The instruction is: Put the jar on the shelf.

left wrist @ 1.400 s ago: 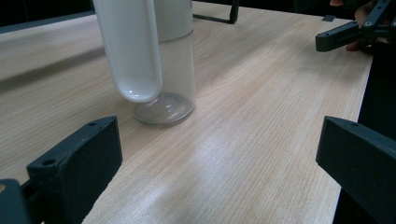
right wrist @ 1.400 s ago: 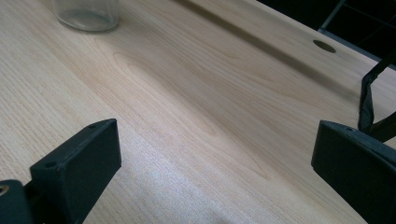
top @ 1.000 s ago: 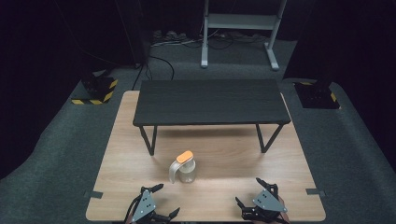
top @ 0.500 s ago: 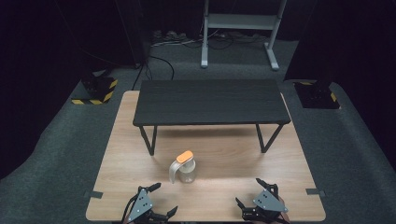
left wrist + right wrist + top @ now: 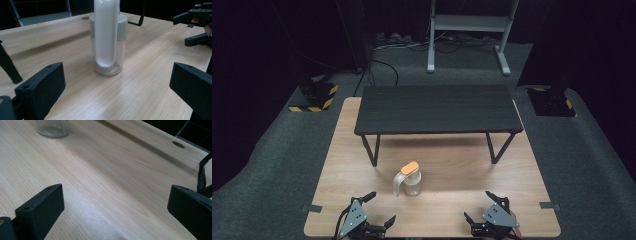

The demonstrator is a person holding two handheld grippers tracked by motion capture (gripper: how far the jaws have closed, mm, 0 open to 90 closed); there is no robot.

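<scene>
A clear jug [image 5: 409, 180] with an orange lid and a white handle stands upright on the wooden table [image 5: 452, 160], near the front middle. In the left gripper view the jug [image 5: 107, 50] is straight ahead, handle facing the camera. My left gripper [image 5: 381, 207] rests at the front edge, left of the jug, open and holding nothing [image 5: 116, 75]. At the front edge to the jug's right, my right gripper [image 5: 477, 205] is also open and holding nothing [image 5: 115, 197]. The jug's glass base [image 5: 51, 127] sits at the top left of the right gripper view.
A low black shelf [image 5: 438, 109] on thin metal legs spans the back half of the table; one leg [image 5: 202, 175] is close to the right gripper. Dark carpet surrounds the table. A white stand [image 5: 469, 22] is on the floor behind.
My left gripper has drifted slightly to the left along the front edge. The jug and the right gripper have stayed where they were.
</scene>
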